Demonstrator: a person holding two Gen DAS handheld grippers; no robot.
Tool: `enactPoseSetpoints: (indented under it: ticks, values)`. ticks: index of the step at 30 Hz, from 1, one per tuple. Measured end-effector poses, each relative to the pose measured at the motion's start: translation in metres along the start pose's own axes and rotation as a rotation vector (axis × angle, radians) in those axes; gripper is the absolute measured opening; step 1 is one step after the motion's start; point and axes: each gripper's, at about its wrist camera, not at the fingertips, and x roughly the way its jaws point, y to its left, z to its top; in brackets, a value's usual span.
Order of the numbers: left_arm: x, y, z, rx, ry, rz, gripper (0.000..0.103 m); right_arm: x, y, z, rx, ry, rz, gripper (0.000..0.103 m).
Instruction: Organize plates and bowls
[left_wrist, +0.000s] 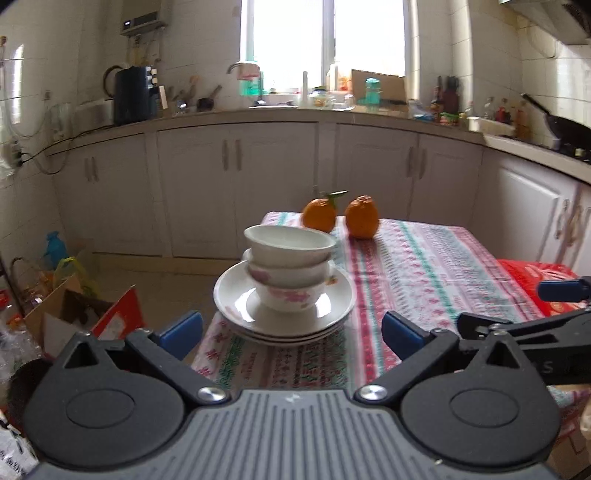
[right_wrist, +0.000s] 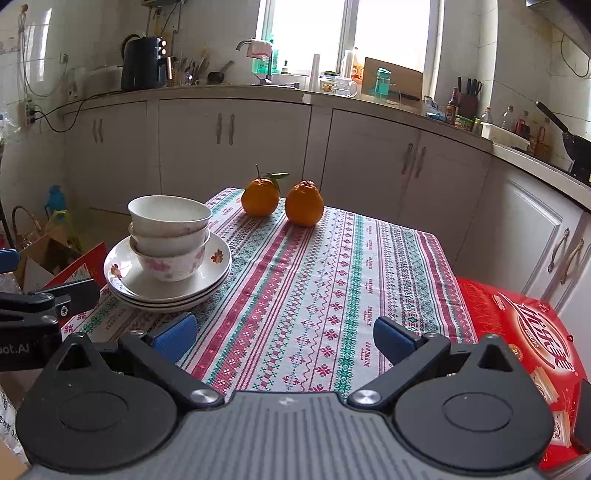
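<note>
Bowls (left_wrist: 287, 271) on plates (left_wrist: 284, 317) just ahead of wide-open, empty left gripper (left_wrist: 291, 332).

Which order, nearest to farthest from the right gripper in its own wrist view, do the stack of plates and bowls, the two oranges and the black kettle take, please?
From the right gripper:
1. Stack of plates and bowls, on the table's near left.
2. Two oranges, at the table's far edge; too close to rank between themselves.
3. Black kettle, on the far counter, left.
</note>
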Motion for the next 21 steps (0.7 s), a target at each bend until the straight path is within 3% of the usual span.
enactPoseSetpoints:
  ticks: [21]
  values:
    - [0.0027,0.0043,-0.0019,-0.005,0.012,0.041,0.102,0.0029,0.0057,-0.0004,-0.012,0.003,0.010,0.103]
